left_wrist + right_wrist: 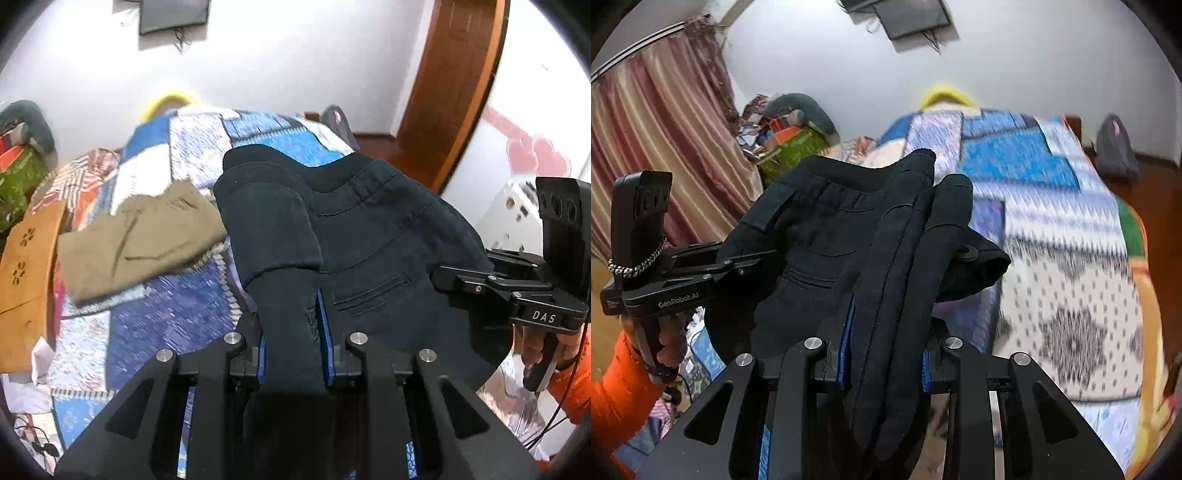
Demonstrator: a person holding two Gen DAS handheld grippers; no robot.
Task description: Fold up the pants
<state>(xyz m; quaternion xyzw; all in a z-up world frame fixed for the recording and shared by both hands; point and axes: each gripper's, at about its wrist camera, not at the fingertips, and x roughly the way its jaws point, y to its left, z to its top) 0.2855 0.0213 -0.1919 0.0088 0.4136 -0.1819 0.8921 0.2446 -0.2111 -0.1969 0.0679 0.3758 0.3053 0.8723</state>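
Observation:
Dark navy pants (369,236) hang in the air above the bed, stretched between both grippers at the waistband. My left gripper (293,332) is shut on one waistband end; the cloth fills the gap between its blue pads. My right gripper (886,339) is shut on the other end of the same pants (831,236). The right gripper shows at the right edge of the left wrist view (458,277), and the left gripper at the left of the right wrist view (738,264). The pants' legs are hidden below the frame.
A patchwork bedspread (166,314) covers the bed (1071,277). Khaki pants (140,240) lie crumpled on it at the left. A wooden bed board (26,277) stands at the far left, a brown door (454,92) at the right, a curtain (665,147) beside clutter.

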